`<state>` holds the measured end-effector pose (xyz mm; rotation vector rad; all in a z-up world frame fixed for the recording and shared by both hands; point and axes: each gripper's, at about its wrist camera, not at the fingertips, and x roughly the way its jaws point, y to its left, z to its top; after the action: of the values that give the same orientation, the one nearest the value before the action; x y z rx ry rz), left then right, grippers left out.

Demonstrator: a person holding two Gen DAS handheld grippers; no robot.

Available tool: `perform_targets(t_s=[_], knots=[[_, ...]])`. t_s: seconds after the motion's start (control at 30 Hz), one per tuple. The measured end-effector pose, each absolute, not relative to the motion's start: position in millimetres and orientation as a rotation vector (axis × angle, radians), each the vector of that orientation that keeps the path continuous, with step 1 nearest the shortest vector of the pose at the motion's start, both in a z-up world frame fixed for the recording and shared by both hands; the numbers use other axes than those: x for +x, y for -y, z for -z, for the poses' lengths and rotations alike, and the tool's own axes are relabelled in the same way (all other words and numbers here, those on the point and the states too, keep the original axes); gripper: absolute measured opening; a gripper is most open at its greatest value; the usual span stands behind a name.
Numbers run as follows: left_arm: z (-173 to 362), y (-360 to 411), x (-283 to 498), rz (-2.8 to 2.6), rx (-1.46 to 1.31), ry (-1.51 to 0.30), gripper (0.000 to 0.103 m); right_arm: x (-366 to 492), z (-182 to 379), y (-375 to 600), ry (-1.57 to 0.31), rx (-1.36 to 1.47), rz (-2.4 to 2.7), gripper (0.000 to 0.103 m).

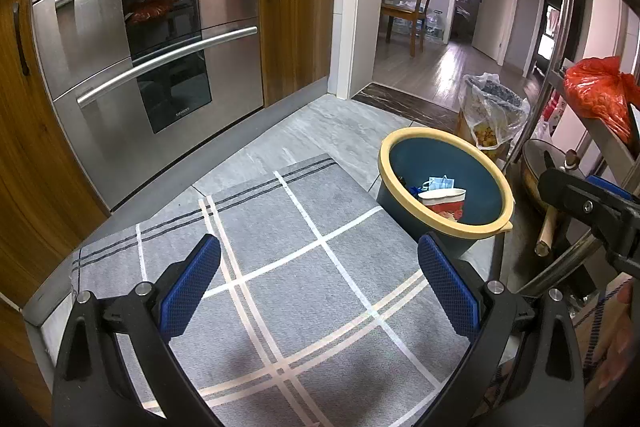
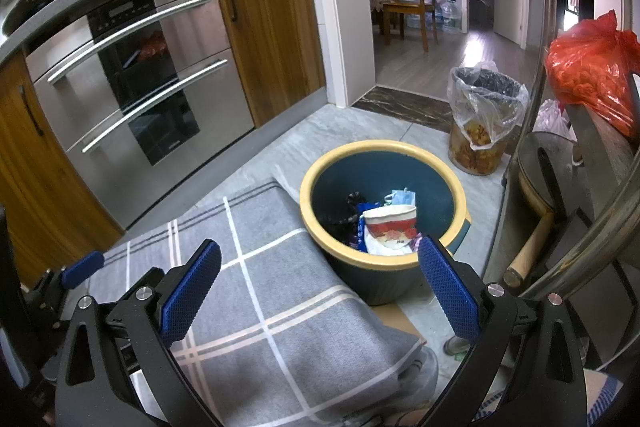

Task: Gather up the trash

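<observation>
Right wrist view: cup [image 2: 390,227] lies tilted in the bin [image 2: 320,163], mouth facing the oven [image 2: 132,75]. Right claw [image 2: 320,291] and left claw [image 1: 320,287] both gape wide, empty, above the mat [image 1: 280,227].

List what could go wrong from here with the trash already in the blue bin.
The blue bin stands partly on the grey mat's edge, so a nudge might tip it. The paper cup lies loosely on top and could spill out. The right gripper, jaws open, hangs near the rim and could clip it.
</observation>
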<state>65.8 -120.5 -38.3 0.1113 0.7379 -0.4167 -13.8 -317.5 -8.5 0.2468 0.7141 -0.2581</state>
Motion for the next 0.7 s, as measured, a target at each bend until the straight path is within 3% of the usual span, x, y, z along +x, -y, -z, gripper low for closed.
perform_targets(t_s=[0.7], knots=[[39.6,121.1,65.0,0.414,0.11,-0.74,0.097,-13.5,8.3,318.4,-0.716,0.249,0.257,0.098]])
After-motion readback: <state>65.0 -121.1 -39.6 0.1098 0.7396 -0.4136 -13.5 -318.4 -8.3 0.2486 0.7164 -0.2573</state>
